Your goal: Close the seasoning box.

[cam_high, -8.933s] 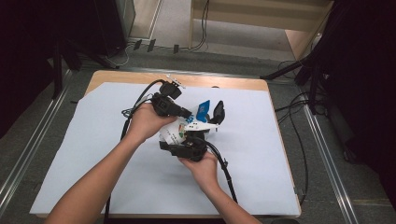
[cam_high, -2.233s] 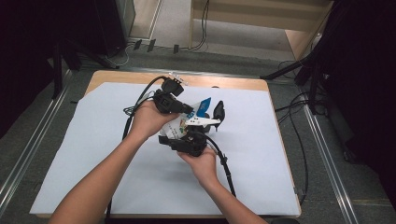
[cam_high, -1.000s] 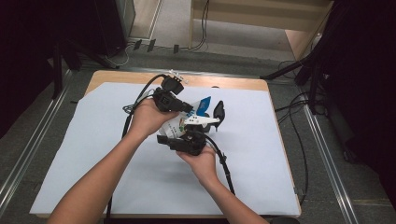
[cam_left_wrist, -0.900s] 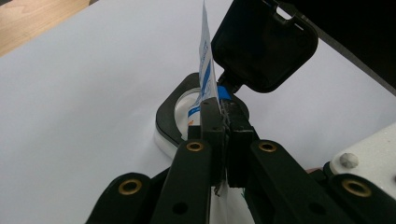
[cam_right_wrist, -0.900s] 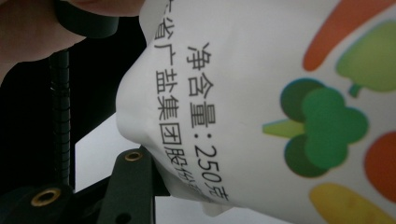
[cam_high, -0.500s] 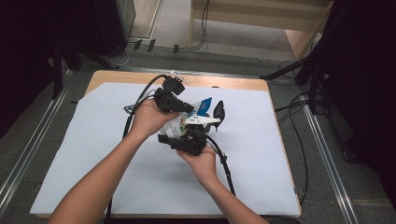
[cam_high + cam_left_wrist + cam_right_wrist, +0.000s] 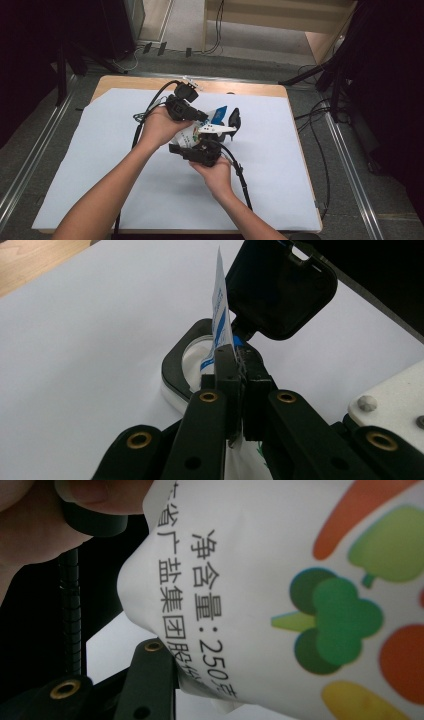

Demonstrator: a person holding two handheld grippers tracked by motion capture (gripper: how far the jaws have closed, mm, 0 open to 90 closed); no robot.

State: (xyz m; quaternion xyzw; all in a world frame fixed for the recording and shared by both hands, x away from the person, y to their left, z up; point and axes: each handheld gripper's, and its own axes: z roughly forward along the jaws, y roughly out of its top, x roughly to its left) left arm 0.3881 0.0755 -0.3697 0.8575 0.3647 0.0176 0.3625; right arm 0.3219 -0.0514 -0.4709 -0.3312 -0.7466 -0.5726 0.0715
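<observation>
A white bag (image 7: 191,135) printed with vegetables, one corner blue, hangs between both grippers at the middle of the table. My left gripper (image 7: 199,116) is shut on its thin upper edge; in the left gripper view the jaws (image 7: 239,357) pinch the bag (image 7: 218,305) flat. My right gripper (image 7: 201,150) holds the bag from below. In the right gripper view the bag (image 7: 280,580) is pressed against one jaw, and the gripper (image 7: 175,675) is shut on it. Just beyond stands a white container with a black rim (image 7: 175,365), its black lid (image 7: 280,290) tilted open.
A white sheet (image 7: 100,165) covers the wooden table (image 7: 250,89). Black cables (image 7: 240,175) trail from both grippers across the sheet. The container's open lid (image 7: 234,117) stands right of the grippers. Metal rails and a dark stand flank the table.
The left gripper has shifted slightly up and right with the bag's top edge, toward the container. The right gripper has stayed almost still.
</observation>
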